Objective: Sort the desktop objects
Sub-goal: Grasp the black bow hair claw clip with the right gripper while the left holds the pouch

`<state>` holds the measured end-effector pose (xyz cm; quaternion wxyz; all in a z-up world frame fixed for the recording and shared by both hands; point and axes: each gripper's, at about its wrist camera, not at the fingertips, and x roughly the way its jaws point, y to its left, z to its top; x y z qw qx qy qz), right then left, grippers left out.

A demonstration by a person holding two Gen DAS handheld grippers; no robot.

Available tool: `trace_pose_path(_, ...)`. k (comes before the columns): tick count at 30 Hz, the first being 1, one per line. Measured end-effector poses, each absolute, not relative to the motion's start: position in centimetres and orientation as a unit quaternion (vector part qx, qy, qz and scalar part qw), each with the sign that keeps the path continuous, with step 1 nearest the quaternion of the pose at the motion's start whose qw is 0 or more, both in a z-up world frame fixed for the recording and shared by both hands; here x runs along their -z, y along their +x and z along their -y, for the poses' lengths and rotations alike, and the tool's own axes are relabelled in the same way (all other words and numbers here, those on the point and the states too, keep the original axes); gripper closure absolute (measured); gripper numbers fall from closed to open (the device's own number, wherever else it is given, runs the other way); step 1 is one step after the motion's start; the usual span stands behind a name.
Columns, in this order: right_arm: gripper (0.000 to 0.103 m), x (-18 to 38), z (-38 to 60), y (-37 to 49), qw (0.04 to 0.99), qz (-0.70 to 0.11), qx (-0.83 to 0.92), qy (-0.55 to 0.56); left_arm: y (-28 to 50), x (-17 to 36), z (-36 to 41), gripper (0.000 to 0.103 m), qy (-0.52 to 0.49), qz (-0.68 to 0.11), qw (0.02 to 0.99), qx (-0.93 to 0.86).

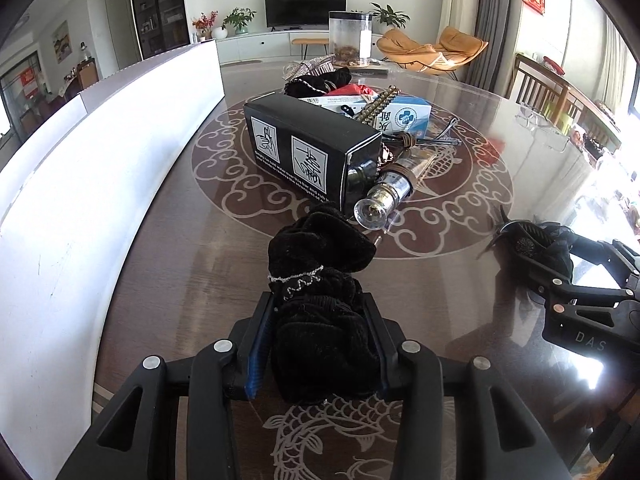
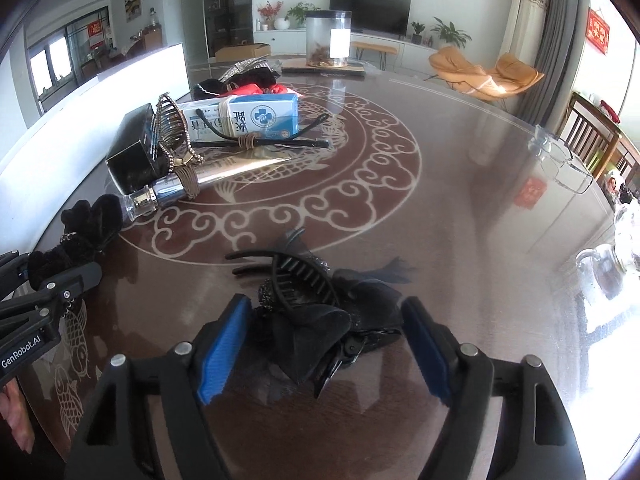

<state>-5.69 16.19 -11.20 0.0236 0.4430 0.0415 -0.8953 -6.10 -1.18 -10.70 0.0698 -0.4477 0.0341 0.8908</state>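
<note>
My left gripper (image 1: 318, 312) is shut on a black velvet scrunchie (image 1: 320, 276) with a small silver chain, held just above the dark table (image 1: 168, 264); it also shows in the right wrist view (image 2: 80, 224). My right gripper (image 2: 326, 326) is open, its blue pads either side of a black claw hair clip with a fabric bow (image 2: 316, 300) that lies on the table. The same clip shows in the left wrist view (image 1: 528, 240). A pile ahead holds a black box (image 1: 304, 148), a silver tube (image 1: 384, 196) and a blue-white box (image 2: 260, 114).
A long white box (image 1: 100, 152) runs along the table's left side. A clear plastic jar (image 1: 350, 38) stands at the far edge. Clear glasses (image 2: 560, 160) and glassware (image 2: 608, 272) sit at the right. More dark hair items (image 2: 248, 76) lie behind the pile.
</note>
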Motion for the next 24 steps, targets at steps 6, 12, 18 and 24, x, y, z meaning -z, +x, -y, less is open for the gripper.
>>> trace_pose_path(6, 0.013, 11.38, -16.90, -5.87, 0.025, -0.020, 0.892, 0.450, -6.62, 11.00, 1.98, 0.033, -0.453, -0.020, 0.047, -0.890)
trace_pose_path(12, 0.013, 11.37, -16.34, -5.79, 0.017, -0.032, 0.894, 0.446, -6.57, 11.17, 1.40, 0.023, -0.449, -0.028, 0.052, -0.891)
trace_pose_path(18, 0.011, 11.40, -16.38, -5.85, 0.015, -0.030, 0.894, 0.447, -6.67, 11.29, 1.26, 0.016, -0.450, -0.028, 0.055, -0.891)
trace_pose_path(24, 0.011, 11.42, -16.42, -5.85, 0.014, -0.031, 0.894, 0.447, -6.65, 11.35, 1.29, 0.014, -0.451, -0.027, 0.052, -0.891)
